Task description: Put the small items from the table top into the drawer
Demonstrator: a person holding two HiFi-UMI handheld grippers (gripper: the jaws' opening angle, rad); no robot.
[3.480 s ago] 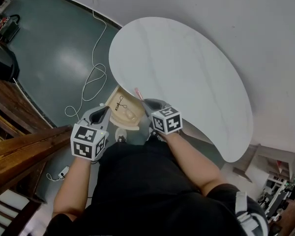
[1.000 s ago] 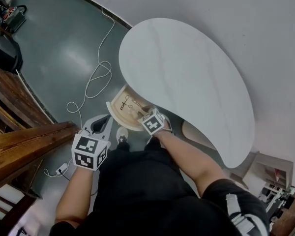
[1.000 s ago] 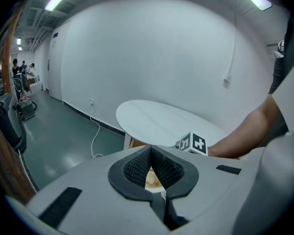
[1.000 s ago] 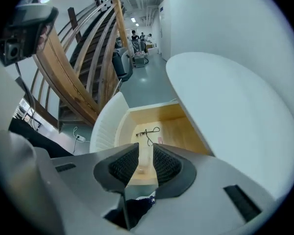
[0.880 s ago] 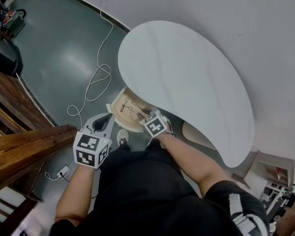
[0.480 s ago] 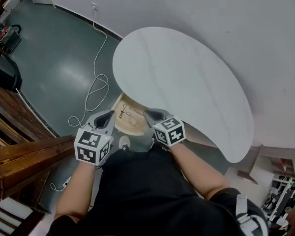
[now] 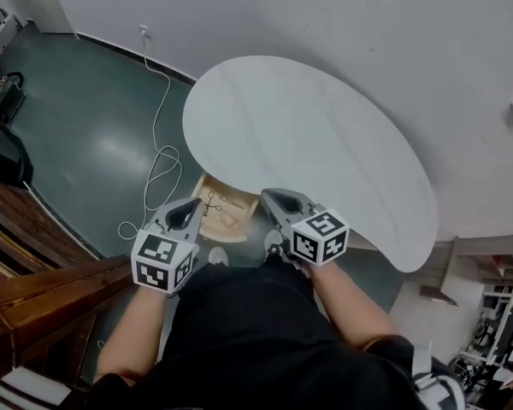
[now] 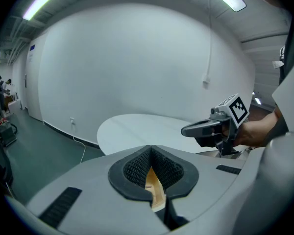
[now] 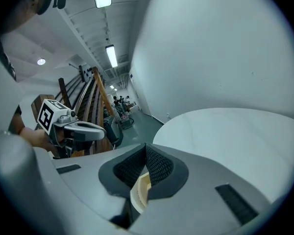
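Observation:
The white curved table top (image 7: 308, 135) lies bare ahead of me. Below its near edge a small wooden drawer (image 7: 227, 223) stands pulled out, with a thin dark item (image 7: 209, 203) and a slim stick (image 7: 232, 202) inside. My left gripper (image 7: 188, 208) hovers at the drawer's left side, and its pads meet with nothing between them (image 8: 150, 149). My right gripper (image 7: 268, 196) is raised at the drawer's right, near the table edge. Its jaws have just been closing and now touch, empty (image 9: 146, 148). Each gripper shows in the other's view: the right gripper (image 8: 186, 129), the left gripper (image 9: 103, 129).
A white cable (image 7: 158, 156) loops across the dark green floor left of the table. Brown wooden stair rails (image 7: 34, 254) rise at the near left. A shelf unit (image 7: 487, 310) stands at the far right. A white wall runs behind the table.
The right gripper has lifted up out of the drawer to beside the table edge. The left gripper rose a little. The drawer stays pulled out.

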